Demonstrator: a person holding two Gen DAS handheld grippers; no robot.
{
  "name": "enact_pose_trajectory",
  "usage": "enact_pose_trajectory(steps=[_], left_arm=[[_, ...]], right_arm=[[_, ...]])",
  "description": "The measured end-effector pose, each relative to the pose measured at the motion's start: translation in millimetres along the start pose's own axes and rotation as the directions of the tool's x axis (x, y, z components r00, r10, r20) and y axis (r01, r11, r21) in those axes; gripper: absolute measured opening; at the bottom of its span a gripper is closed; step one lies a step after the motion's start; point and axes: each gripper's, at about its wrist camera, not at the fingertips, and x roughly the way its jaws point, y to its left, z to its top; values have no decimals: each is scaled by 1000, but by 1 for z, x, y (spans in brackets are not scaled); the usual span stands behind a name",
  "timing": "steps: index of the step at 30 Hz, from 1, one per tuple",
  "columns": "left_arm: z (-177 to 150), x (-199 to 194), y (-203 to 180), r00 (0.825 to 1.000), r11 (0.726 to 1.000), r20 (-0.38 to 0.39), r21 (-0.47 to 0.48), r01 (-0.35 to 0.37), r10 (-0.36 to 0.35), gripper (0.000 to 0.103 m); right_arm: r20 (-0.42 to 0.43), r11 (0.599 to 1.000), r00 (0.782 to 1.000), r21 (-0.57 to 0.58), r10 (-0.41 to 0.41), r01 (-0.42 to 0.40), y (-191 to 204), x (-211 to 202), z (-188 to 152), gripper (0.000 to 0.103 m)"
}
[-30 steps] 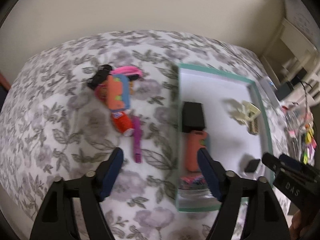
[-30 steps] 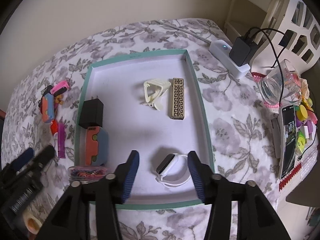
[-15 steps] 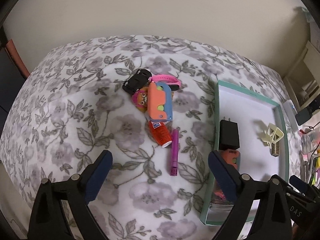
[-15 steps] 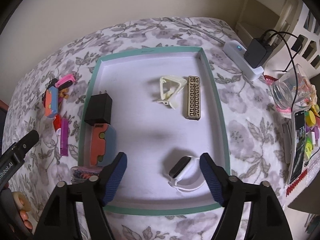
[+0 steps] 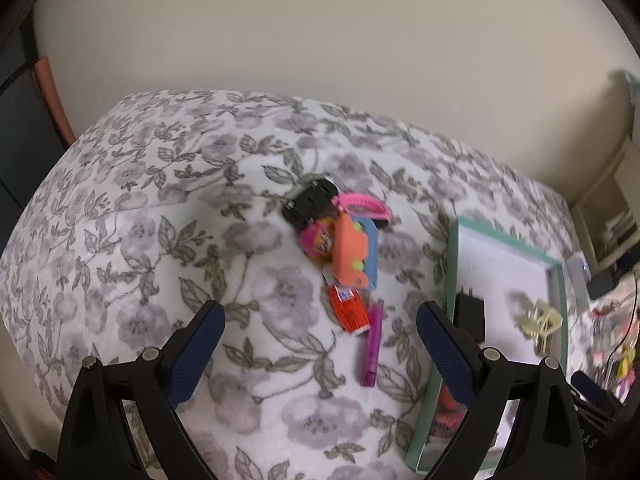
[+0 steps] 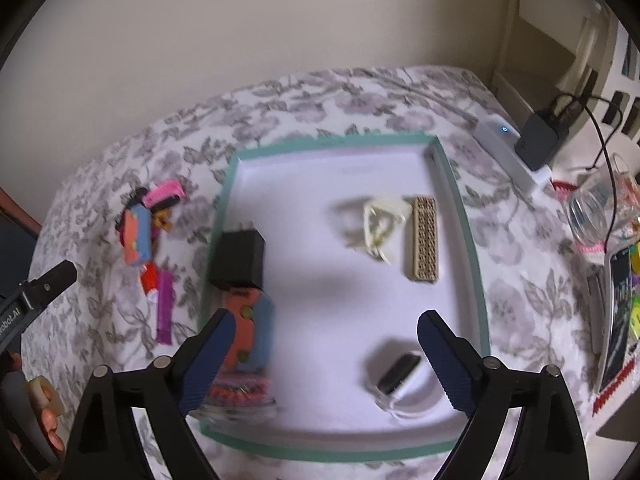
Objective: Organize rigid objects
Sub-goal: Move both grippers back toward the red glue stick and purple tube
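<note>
A teal-rimmed white tray (image 6: 472, 248) holds a black charger (image 6: 239, 258), an orange-and-blue case (image 6: 250, 330), a cream clip (image 6: 384, 220), a patterned beige bar (image 6: 424, 240) and a white smartwatch (image 6: 400, 376). Left of the tray on the floral cloth lies a pile: another orange-and-blue case (image 5: 354, 256), a pink band (image 5: 364, 206), a black toy car (image 5: 310, 202), a red item (image 5: 349, 309) and a purple pen (image 5: 372, 344). My left gripper (image 5: 320, 356) is open and empty above the cloth near the pen. My right gripper (image 6: 322, 360) is open and empty over the tray's front.
A white power strip with a black plug (image 6: 528, 140) lies right of the tray. A glass (image 6: 596, 208), a phone (image 6: 618, 320) and small coloured items sit at the right edge. A clear container of coloured bits (image 6: 240, 396) sits at the tray's front left corner.
Both grippers have pulled back and opened wider. The left view swung left from the tray to the pile on the cloth. The right gripper let go of the smartwatch.
</note>
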Motion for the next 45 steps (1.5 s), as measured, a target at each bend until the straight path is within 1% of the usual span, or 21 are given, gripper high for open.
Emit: enact_pose_trajectory(steps=[4, 8, 10, 15, 23, 25, 27, 28, 31, 32, 34, 36, 43, 45], left_arm=[[13, 3, 15, 1000, 999, -6, -52, -15, 15, 97], [28, 9, 23, 999, 996, -25, -89, -24, 22, 97], [34, 15, 25, 999, 995, -41, -91, -33, 29, 97], [46, 32, 28, 996, 995, -84, -89, -51, 43, 97], [52, 65, 38, 984, 991, -173, -123, -52, 30, 97], [51, 71, 40, 982, 991, -189, -123, -45, 21, 97], [49, 75, 41, 980, 992, -199, -121, -38, 13, 97], [48, 77, 41, 979, 992, -205, -123, -34, 8, 96], [47, 82, 43, 976, 991, -218, -130, -10, -19, 96], [46, 83, 43, 974, 991, -223, -132, -5, -25, 96], [44, 87, 43, 972, 991, -234, -135, 2, -34, 96], [42, 90, 43, 969, 991, -245, -135, 8, -42, 96], [40, 97, 39, 962, 991, -265, -132, 34, -68, 96], [39, 98, 38, 961, 991, -269, -127, 37, -70, 96]], right_arm=[[53, 1000, 999, -30, -5, 6, 11, -4, 11, 94], [68, 999, 998, -41, 8, -5, 24, -3, 24, 94], [75, 999, 997, -41, 31, -28, 33, -1, 30, 94], [73, 993, 995, -105, 66, -58, 63, 8, 39, 94], [6, 973, 994, -205, 110, -106, 107, 33, 36, 88], [-18, 966, 993, -227, 120, -121, 116, 41, 34, 85], [-49, 959, 990, -246, 129, -137, 126, 50, 29, 78], [-61, 956, 989, -254, 134, -145, 130, 54, 26, 77], [-99, 949, 985, -270, 141, -163, 139, 64, 18, 71], [-110, 947, 983, -273, 144, -169, 141, 67, 16, 67], [-134, 944, 980, -276, 146, -179, 144, 73, 11, 64], [-153, 941, 977, -282, 150, -189, 147, 79, 7, 58], [-211, 931, 963, -289, 165, -222, 152, 93, -3, 48], [-221, 929, 963, -298, 155, -218, 154, 97, -6, 44]])
